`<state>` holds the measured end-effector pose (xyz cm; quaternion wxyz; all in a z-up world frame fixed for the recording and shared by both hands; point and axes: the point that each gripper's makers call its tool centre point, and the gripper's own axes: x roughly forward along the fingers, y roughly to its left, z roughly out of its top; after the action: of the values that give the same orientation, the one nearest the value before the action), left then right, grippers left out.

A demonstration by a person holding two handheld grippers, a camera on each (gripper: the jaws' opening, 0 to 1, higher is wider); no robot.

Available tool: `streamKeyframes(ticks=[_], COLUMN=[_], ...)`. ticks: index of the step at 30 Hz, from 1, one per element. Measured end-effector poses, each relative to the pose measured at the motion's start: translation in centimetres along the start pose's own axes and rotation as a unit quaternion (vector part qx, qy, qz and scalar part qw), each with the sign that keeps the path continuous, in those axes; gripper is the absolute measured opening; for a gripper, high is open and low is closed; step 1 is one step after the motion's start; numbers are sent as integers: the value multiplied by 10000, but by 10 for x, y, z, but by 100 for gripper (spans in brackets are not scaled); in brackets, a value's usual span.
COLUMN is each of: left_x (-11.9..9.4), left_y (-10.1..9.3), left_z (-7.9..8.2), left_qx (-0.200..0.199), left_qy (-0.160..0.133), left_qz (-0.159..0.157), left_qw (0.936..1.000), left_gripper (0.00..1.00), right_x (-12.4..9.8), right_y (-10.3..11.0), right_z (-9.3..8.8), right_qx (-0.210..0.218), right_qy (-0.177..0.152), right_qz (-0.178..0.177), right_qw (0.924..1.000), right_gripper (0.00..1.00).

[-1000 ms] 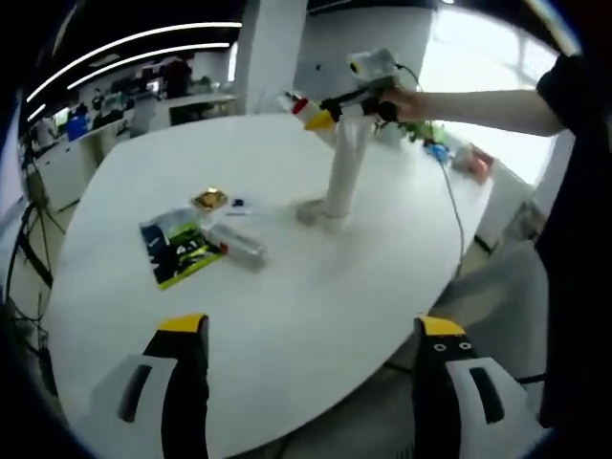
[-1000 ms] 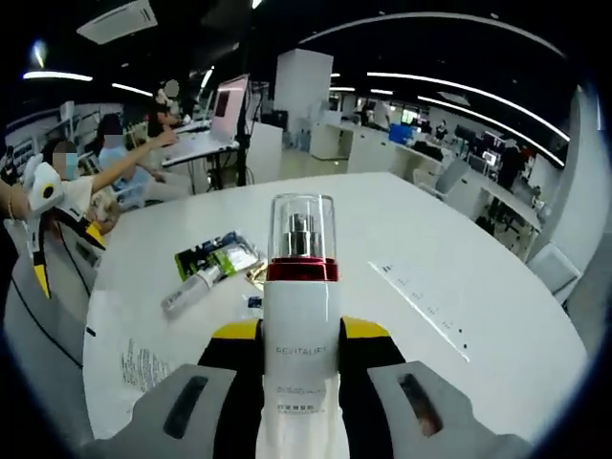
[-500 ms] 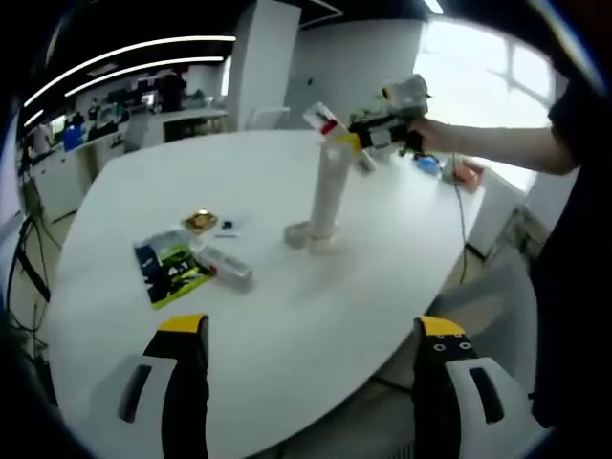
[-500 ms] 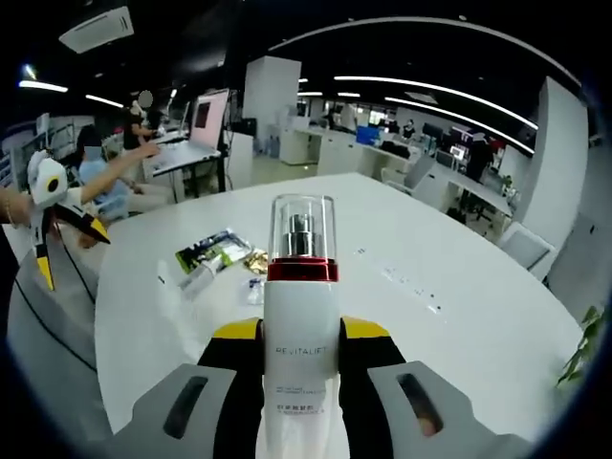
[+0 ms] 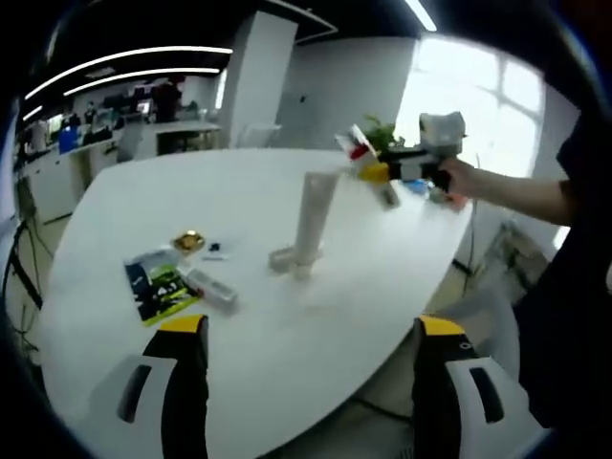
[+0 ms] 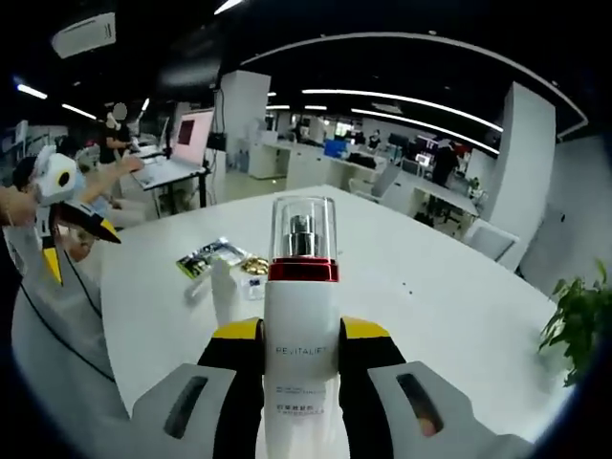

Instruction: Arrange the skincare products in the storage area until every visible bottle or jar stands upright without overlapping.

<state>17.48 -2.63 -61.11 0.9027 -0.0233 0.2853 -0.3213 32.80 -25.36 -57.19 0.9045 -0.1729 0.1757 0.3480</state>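
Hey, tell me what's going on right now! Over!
Right gripper shut on pump bottle, up off the table. Left gripper open, holding nothing. White tube upright; small bottle lying down.

Upright white pump bottle (image 6: 301,354), red-collared

Left claw (image 5: 301,382): two grey jaws with black inner faces and yellow tips, each with a dark slot. Right claw (image 6: 301,368): same build. Person's sleeve (image 5: 579,153): dark, short.
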Motion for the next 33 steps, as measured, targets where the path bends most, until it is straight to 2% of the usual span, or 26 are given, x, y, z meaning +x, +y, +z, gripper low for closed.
streamKeyframes(ticks=[5,9,13,17,24,30,33], left_x=[-1,1,4,5,8,8,7], left_y=[-8,-15,-23,-32,-41,-44,-43], left_z=[13,23,30,45,50,62,72], left_qx=[-17,-122,-105,-222,-208,-511,-750], left_qy=[-137,-300,-317,-561,-633,-899,-1138], left_qz=[-93,-246,-352,-490,-519,-468,-405], left_qw=[9999,9992,9988,9970,9964,9935,9898], left_gripper=[80,81,80,80,78,75,75], right_x=[-17,-27,-34,-34,-27,-26,-24], right_y=[16,31,52,78,108,131,145], right_z=[4,7,6,4,7,15,18], right_qx=[53,366,518,696,765,759,742], right_qy=[-120,-321,-384,-411,-471,-543,-542], right_qz=[-120,-144,-90,44,192,352,464], right_qw=[9998,9987,9979,9967,9958,9950,9947], right_gripper=[28,28,28,29,28,28,29])
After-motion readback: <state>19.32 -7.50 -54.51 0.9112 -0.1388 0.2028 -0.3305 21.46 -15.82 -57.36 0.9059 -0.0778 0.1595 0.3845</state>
